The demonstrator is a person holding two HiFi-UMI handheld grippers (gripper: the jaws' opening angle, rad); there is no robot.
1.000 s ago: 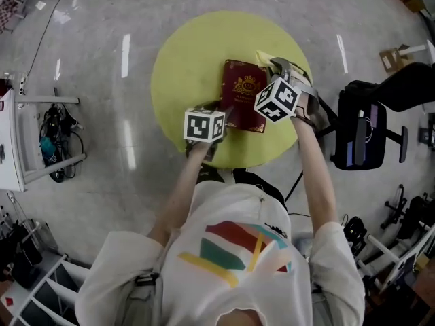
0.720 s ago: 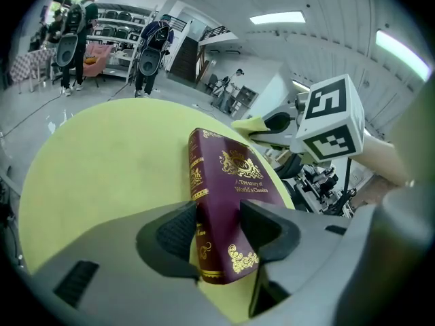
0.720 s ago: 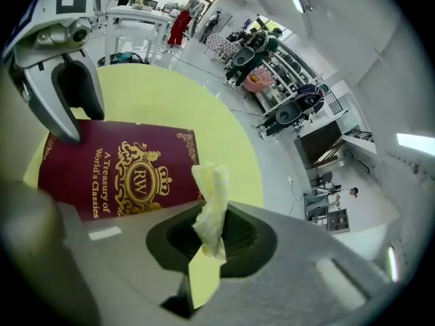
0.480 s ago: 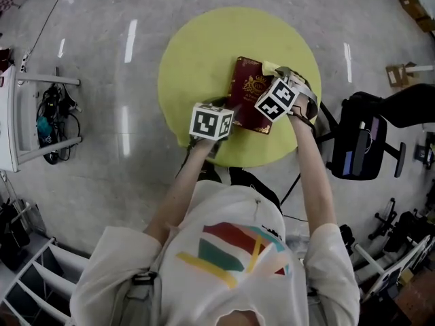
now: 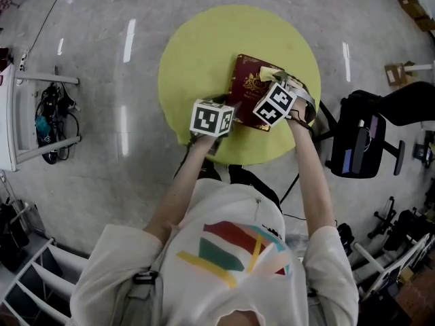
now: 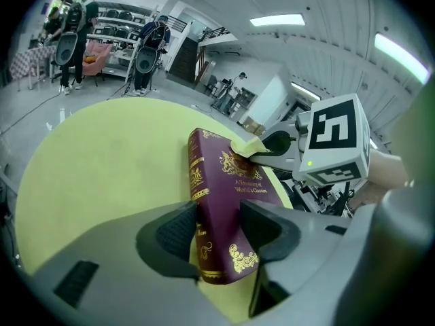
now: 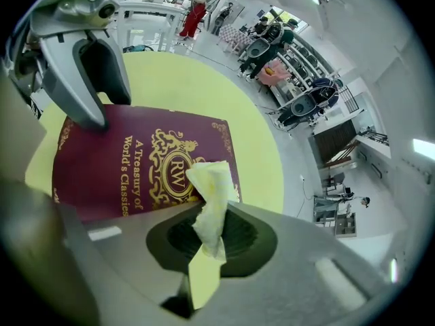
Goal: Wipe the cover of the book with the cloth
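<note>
A maroon book (image 5: 253, 100) with gold print lies on the round yellow table (image 5: 204, 53). In the left gripper view my left gripper (image 6: 216, 233) is shut on the book (image 6: 224, 202) at its near corner by the spine. In the right gripper view the right gripper (image 7: 207, 246) is shut on a pale yellow cloth (image 7: 212, 199), whose free end rests on the book's cover (image 7: 122, 168) beside the gold crest. The head view shows that cloth (image 5: 268, 73) on the book's right part, with the left gripper (image 5: 221, 111) and right gripper (image 5: 285, 90) on either side.
A black office chair (image 5: 363, 138) stands right of the table. A white rack with cables (image 5: 30, 124) is at the left on the grey floor. People and speaker stands (image 6: 68, 43) are far behind the table.
The right gripper has carried the cloth from the table beside the book onto the cover. The left gripper has kept its hold on the book's near corner.
</note>
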